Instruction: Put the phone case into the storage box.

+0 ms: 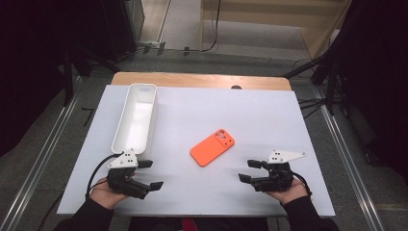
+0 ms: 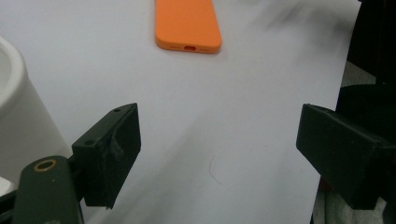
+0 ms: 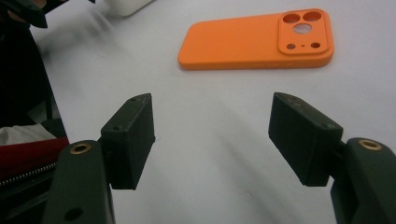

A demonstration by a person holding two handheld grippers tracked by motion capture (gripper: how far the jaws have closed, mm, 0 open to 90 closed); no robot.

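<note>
Here the left gripper (image 1: 150, 174) and right gripper (image 1: 250, 171) both gape, holding nothing — orange phone case (image 1: 212, 147) flat between them, probably untouched; white bin (image 1: 135, 117) far left.

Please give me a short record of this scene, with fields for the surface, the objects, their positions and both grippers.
surface: white table top
object 1: orange phone case, lying flat near the middle, camera cutouts facing up
object 2: white tray, long and narrow, at the left of the table, appears empty
left gripper: open, nothing between the jaws, beside the tray's near end
right gripper: open, nothing between the jaws, jaws point toward the phone case, apart from it
contact: neither gripper touches the phone case
</note>
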